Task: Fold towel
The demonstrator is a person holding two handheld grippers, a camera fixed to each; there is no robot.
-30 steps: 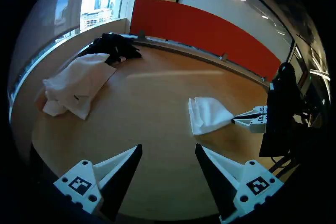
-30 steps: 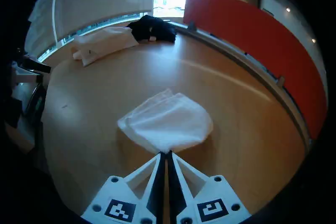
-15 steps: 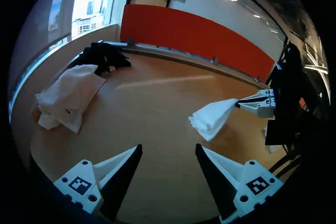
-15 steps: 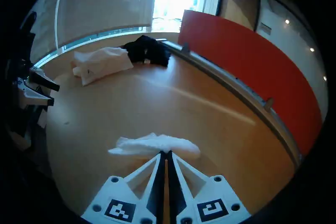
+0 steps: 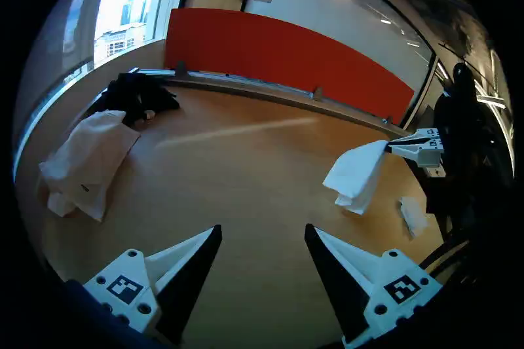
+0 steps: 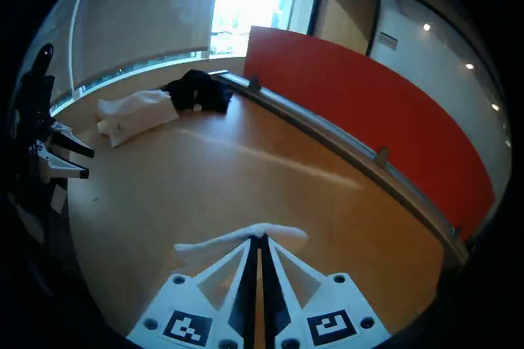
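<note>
In the left gripper view, my left hand-held gripper [image 5: 261, 228] stands wide open, its two dark pointed fingers holding nothing above the smooth wooden bench [image 5: 249, 172]. Farther off, the right hand-held gripper [image 5: 391, 147] holds the white towel [image 5: 357, 175], which hangs from its tip in soft limp folds over the right part of the bench; a rumpled white cloth [image 5: 85, 162] and a dark garment [image 5: 137, 93] lie at the far left edge. In the right gripper view, its fingers are pressed together on a thin bunched edge of the towel, whose fabric spreads leftward as a wrinkled strip.
</note>
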